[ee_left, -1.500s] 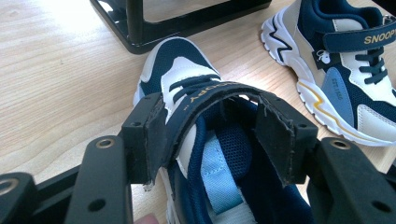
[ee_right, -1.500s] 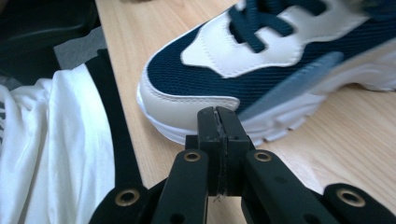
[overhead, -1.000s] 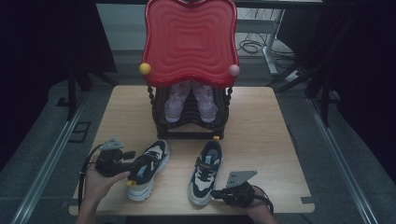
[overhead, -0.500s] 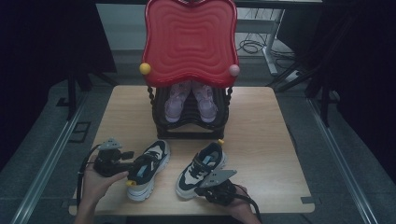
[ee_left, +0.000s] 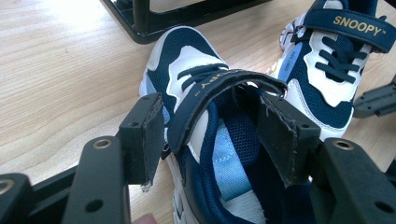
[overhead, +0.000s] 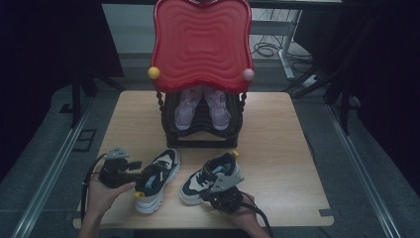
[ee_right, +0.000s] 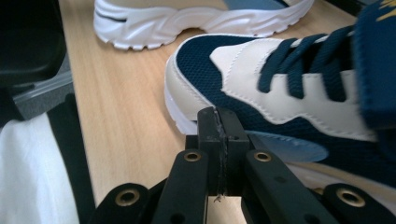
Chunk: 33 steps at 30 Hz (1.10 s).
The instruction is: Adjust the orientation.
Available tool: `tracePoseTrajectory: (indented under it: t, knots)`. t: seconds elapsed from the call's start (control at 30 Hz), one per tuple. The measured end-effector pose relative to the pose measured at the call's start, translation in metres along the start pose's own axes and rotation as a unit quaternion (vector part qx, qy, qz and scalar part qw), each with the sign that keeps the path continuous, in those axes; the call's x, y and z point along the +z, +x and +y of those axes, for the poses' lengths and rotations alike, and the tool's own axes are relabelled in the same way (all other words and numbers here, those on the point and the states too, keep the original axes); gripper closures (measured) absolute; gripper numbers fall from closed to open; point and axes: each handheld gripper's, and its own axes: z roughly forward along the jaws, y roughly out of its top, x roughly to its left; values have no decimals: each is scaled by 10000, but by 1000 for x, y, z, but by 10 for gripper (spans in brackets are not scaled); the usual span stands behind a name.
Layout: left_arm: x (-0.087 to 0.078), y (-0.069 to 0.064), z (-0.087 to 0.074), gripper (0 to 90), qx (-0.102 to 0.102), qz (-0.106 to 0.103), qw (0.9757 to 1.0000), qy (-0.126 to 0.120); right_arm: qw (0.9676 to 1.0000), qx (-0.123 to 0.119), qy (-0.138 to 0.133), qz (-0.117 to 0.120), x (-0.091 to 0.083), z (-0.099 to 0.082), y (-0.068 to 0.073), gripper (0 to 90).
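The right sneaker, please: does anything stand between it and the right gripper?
Nothing visible does. The right gripper, jaws shut with nothing between them, sits right against the right sneaker's side, though actual contact is hard to confirm.

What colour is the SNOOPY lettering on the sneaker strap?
Gold, on the navy strap of the sneaker; clearest in the left gripper view.

Pink shoes (overhead: 202,106) (a pair, perhaps) half-hidden beneath stand (overhead: 200,44).

Light wooden table (overhead: 277,134), rectangular, set on a grey floor. A black shoe rack (overhead: 203,130) stands at its far middle. Two navy-and-white sneakers lie near the front edge: left sneaker (overhead: 157,179) and right sneaker (overhead: 210,177), close together, not touching.
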Motion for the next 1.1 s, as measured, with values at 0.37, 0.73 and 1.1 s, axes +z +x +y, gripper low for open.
tracePoseTrajectory:
  t: [0.37, 0.73, 1.1]
  knots:
    - [-1, 1, -1, 414, -12, -4, 10000, 12, 9999, 69, -107, 35, -3, 3, -1, 894]
    - [-5, 0, -1, 419, -16, 35, 9999, -106, 9923, 619, -932, -523, -88, 5, -49, 894]
    - [-3, 0, -2, 418, -47, -90, 9999, -95, 9813, 1204, -1222, -873, -102, 4, -122, 894]
